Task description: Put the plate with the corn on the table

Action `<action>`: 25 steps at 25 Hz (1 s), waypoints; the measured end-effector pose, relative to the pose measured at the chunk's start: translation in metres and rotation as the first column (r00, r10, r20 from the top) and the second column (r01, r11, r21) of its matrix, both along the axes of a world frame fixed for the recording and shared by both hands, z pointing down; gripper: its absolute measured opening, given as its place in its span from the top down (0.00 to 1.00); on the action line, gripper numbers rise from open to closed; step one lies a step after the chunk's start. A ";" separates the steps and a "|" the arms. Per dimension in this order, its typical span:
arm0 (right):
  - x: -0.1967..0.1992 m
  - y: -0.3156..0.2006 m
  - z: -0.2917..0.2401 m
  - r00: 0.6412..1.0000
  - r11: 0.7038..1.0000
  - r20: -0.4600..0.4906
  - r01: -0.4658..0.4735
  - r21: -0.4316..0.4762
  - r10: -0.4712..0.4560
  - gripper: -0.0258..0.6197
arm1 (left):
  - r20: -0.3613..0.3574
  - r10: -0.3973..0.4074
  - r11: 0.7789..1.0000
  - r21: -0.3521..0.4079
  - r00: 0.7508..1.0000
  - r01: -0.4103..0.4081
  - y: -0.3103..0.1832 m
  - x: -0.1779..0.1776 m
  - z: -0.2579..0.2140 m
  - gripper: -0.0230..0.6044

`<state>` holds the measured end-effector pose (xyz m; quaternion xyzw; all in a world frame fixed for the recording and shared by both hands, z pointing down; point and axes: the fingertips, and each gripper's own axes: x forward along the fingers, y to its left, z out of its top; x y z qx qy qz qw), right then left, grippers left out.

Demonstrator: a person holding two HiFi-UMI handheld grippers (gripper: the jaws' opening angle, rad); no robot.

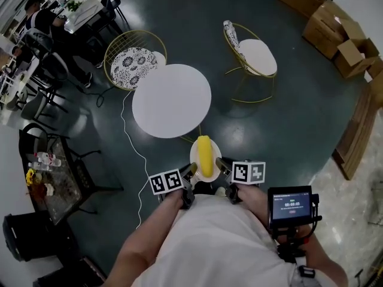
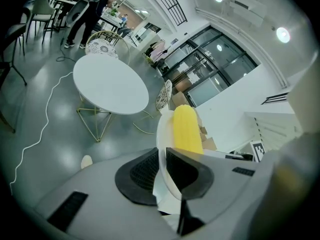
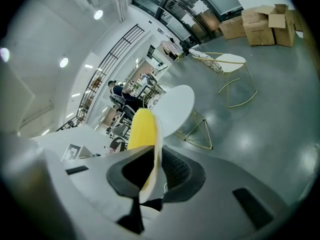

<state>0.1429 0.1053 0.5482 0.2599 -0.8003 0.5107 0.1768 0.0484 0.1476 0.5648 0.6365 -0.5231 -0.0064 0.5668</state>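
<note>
Left gripper (image 1: pixel 190 171) and right gripper (image 1: pixel 222 165) clamp the plate (image 1: pixel 195 154) carrying corn (image 1: pixel 205 155), just short of the table (image 1: pixel 172 100); screen (image 1: pixel 291 205) text unreadable.

Left gripper (image 1: pixel 192 170), right gripper (image 1: pixel 222 164): jaws tight on plate (image 1: pixel 194 155).

A spotted chair (image 1: pixel 133 64) and a white-seated chair (image 1: pixel 257 55) are set on the dark floor (image 1: pixel 287 118) — both with gold legs. Cardboard boxes (image 1: pixel 335 31) are piled at the upper right. A white cable (image 1: pixel 133 142) is laid across it, and bottles (image 1: pixel 45 159) are kept on a dark stand (image 1: pixel 67 191).
</note>
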 end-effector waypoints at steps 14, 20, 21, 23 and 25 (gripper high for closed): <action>-0.062 -0.070 0.000 1.000 1.000 -0.010 -0.008 0.018 0.009 0.87 | 0.003 0.038 0.999 0.020 0.999 -0.038 -0.074 -0.063 -0.001 0.89; -0.099 -0.099 0.001 1.000 1.000 -0.001 -0.015 0.018 0.016 0.87 | 0.008 0.039 0.999 0.018 0.999 -0.039 -0.102 -0.100 -0.001 0.89; -0.103 -0.102 0.002 1.000 1.000 0.000 -0.017 0.015 0.017 0.87 | 0.007 0.039 0.999 0.017 0.999 -0.039 -0.105 -0.104 -0.001 0.89; -0.108 -0.104 0.002 1.000 1.000 -0.001 -0.024 0.007 0.024 0.87 | 0.007 0.042 0.999 0.018 0.999 -0.042 -0.109 -0.110 -0.002 0.89; -0.112 -0.107 0.002 0.999 0.999 -0.004 -0.034 0.001 0.034 0.87 | 0.004 0.048 0.999 0.022 0.999 -0.048 -0.112 -0.115 -0.004 0.89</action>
